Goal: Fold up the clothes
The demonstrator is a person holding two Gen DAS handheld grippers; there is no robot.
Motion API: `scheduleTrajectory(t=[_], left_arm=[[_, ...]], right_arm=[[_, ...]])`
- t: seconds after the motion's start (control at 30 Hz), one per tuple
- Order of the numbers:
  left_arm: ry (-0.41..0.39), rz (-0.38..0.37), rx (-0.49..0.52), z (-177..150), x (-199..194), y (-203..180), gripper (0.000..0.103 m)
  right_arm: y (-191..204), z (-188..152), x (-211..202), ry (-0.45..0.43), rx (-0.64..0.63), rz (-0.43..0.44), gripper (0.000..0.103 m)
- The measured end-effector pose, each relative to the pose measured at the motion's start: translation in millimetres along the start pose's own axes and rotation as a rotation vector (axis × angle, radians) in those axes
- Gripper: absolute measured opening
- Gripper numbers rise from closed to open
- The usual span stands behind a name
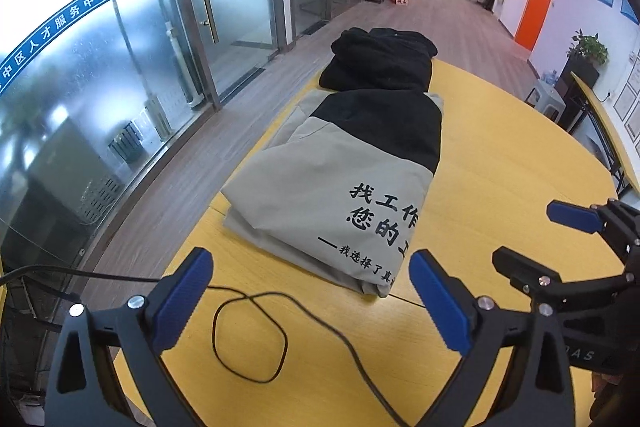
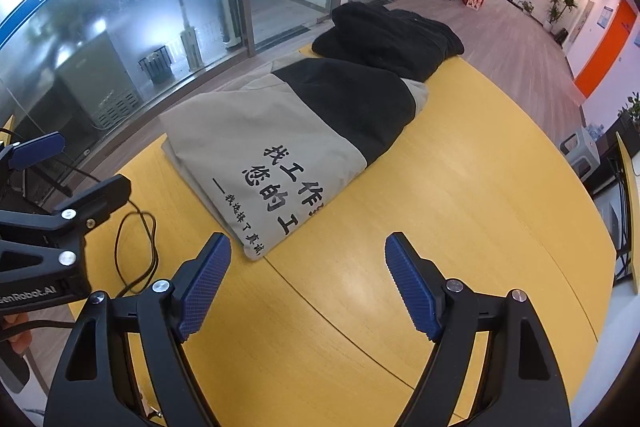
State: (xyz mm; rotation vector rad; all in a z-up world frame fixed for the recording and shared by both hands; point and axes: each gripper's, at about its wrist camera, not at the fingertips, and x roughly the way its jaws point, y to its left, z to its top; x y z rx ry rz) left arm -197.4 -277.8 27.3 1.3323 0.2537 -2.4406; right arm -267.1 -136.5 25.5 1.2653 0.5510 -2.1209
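Nearest me, the left claw (image 1: 310, 293) and right claw (image 2: 308, 277) both hung apart and empty over the yellow counter (image 2: 460, 187) (a loose black cable (image 1: 248, 339) lay nearby). Beyond, the grey-and-black jacket (image 2: 280, 131) lay folded; behind it, touching, a black garment (image 2: 392, 35) looked folded too. Little seemed left.

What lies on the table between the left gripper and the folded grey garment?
In the left wrist view, a looped black cable lies on the yellow table between the left gripper and the grey garment.
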Motion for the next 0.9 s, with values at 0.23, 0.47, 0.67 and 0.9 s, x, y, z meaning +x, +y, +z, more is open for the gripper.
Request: scheduleTrajectory(t=[0.23,0.47,0.67,0.9], left_arm=[[0.055,-0.023,0.037,4,30,14,0.101],[0.096,-0.049,0.048,8,55,30,0.101],[0.104,-0.041,0.043,8,72,44,0.103],[0.112,-0.019,0.084,14,82,49,0.103]], right_arm=[[-2,9,25,0.036,0.008,-0.003,0.080],[0,17,44,0.067,0.008,-0.006,0.080],[6,25,56,0.084,0.020,-0.010,0.080],[13,31,67,0.102,0.003,-0.020,0.080]])
